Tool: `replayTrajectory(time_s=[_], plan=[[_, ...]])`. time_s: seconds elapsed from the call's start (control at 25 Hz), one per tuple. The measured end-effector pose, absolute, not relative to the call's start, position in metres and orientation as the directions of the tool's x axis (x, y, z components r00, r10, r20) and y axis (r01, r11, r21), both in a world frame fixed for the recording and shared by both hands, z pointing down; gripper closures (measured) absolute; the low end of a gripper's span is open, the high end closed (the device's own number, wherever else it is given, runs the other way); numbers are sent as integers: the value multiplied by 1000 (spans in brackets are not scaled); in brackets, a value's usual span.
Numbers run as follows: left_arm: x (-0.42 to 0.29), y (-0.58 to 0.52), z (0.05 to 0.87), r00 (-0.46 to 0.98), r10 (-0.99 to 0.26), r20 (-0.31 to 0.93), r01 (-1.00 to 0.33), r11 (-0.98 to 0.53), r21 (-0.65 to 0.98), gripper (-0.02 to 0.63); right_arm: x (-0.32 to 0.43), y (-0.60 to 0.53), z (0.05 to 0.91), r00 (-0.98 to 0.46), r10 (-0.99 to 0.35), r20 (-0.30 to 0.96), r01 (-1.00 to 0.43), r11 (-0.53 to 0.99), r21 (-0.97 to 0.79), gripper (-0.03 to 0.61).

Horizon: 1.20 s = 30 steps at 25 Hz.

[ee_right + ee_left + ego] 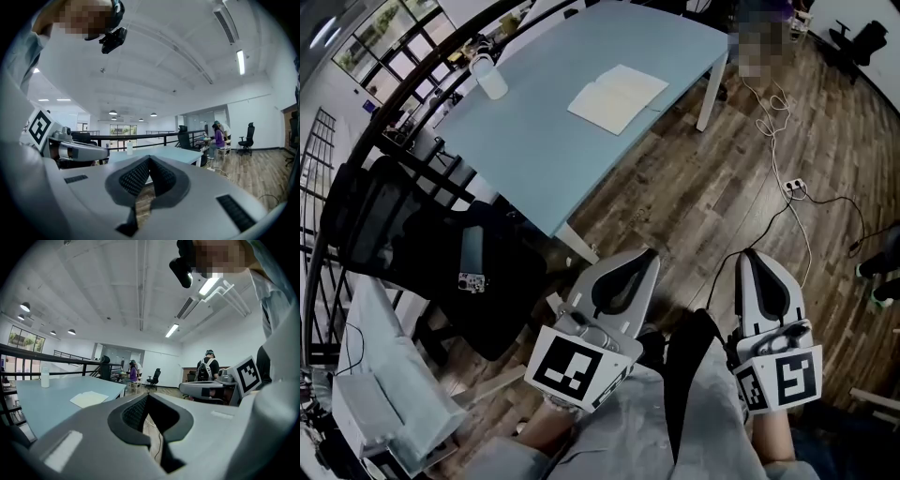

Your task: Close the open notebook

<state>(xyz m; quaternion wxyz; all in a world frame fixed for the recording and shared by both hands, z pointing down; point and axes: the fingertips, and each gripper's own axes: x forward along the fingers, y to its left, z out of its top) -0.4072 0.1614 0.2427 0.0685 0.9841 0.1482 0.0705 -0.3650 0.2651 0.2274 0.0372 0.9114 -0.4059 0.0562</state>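
Head view: the open notebook (617, 97) lies flat on the pale blue counter (534, 150), close to its far right edge. Its two cream pages are spread to either side of a centre fold, and nothing can be read on them. A clear bottle (490, 77) stands near the counter's far left edge, well apart from the notebook. The left gripper (649, 255) and the right gripper (750, 255) are held low at the bottom of the picture, side by side over the wooden floor (694, 206). Both are well apart from the notebook, which lies far ahead of them. Each bears a cube with black-and-white square markers. A black office chair (412, 253) stands beside the counter's near edge.

Left gripper view: the left gripper's jaws are closed together, with nothing between them. The notebook (89, 399) shows as a pale sheet on the counter, ahead and to the left of the jaw tips. The bottle is further left.

Right gripper view: the right gripper's jaws are likewise pressed together and empty. The counter and bottle lie ahead beyond the tips. The notebook cannot be made out here.
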Motion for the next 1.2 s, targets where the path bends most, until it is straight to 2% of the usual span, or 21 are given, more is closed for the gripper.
replayTrajectory(time_s=[0.6,1.2], plan=[[-379,165,241,951,275,141,249,-953,175,611,-331,264,221,639,-761,114,-767,-642,14,581],[-280,190,239,966,211,149,185,-968,172,611,-230,275,227,555,-821,135,-829,-558,17,581]])
